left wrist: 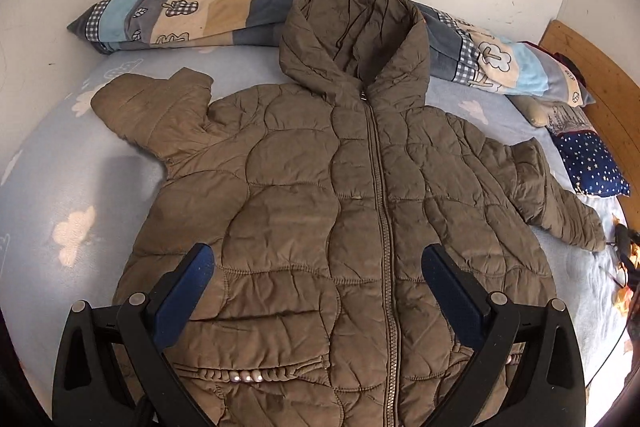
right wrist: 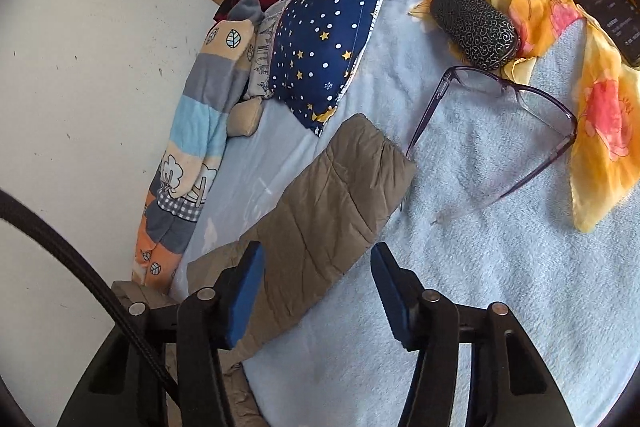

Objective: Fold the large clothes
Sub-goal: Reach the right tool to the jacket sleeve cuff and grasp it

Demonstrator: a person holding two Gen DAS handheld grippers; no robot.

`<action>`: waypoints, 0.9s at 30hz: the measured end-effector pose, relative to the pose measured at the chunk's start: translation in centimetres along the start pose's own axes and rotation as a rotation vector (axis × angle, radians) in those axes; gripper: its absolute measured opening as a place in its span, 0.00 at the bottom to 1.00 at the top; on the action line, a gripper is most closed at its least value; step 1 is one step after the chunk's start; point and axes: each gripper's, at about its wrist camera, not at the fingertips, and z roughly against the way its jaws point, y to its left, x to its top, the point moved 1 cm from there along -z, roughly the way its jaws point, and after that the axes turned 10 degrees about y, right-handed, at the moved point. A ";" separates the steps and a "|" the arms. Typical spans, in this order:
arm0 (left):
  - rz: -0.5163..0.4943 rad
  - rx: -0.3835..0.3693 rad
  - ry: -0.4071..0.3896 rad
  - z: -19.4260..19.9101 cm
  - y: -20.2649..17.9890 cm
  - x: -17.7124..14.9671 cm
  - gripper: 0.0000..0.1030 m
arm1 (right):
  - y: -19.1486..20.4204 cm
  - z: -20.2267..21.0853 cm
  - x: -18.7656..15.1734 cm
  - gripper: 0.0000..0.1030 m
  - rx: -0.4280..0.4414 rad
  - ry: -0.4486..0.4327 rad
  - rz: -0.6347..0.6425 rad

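Zero folds done | jacket (left wrist: 320, 211) flat, zipped, face-up on bed (left wrist: 48, 187), both sleeves out | your left gripper (left wrist: 318, 267) spread above hem, right gripper (right wrist: 318, 281) spread over right sleeve (right wrist: 332, 203), neither gripping | all folds left

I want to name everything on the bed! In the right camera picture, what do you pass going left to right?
Striped blanket → starry pillow → jacket sleeve → glasses → flowery scarf.

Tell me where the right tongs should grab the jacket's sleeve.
Grip the sleeve at its cuff end, coming from the open blanket side. It lies flat, and the glasses sit just past the cuff, so stay short of them.
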 end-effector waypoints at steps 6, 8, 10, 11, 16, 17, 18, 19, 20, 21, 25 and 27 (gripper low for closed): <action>-0.006 0.007 0.001 -0.2 0.5 -0.2 1.00 | -0.9 -2.5 2.1 0.46 -0.084 -0.016 0.007; 0.001 0.005 0.019 -0.5 0.8 -0.2 1.00 | -1.8 -3.2 2.7 0.43 -0.105 -0.017 -0.016; 0.011 -0.002 0.033 -0.7 1.0 -0.1 1.00 | -2.7 -3.9 3.1 0.43 -0.116 -0.015 -0.041; 0.014 -0.008 0.039 -0.8 1.1 0.0 1.00 | -3.1 -4.2 3.2 0.43 -0.118 -0.011 -0.051; 0.011 -0.015 0.036 -1.1 0.9 0.0 1.00 | -4.2 -5.5 3.8 0.43 -0.146 -0.009 -0.080; 0.006 -0.014 0.035 -1.1 0.8 -0.1 1.00 | -4.6 -5.8 3.9 0.43 -0.147 -0.010 -0.090; 0.001 -0.012 0.036 -1.3 0.7 -0.1 1.00 | -4.9 -6.1 4.0 0.43 -0.142 -0.009 -0.101; -0.003 -0.009 0.037 -1.3 0.7 -0.1 1.00 | -5.2 -6.4 4.1 0.43 -0.135 -0.005 -0.112; -0.005 -0.005 0.037 -1.3 0.7 -0.1 1.00 | -5.4 -6.7 4.2 0.43 -0.129 -0.002 -0.119; -0.006 -0.001 0.037 -1.4 0.7 -0.1 1.00 | -5.5 -7.0 4.2 0.43 -0.129 0.001 -0.122; 0.005 0.003 0.047 -1.7 1.0 -0.1 1.00 | -5.7 -7.9 4.4 0.43 -0.114 0.004 -0.128; 0.006 0.002 0.054 -1.9 1.0 -0.1 1.00 | -5.3 -8.3 4.4 0.41 -0.107 0.006 -0.116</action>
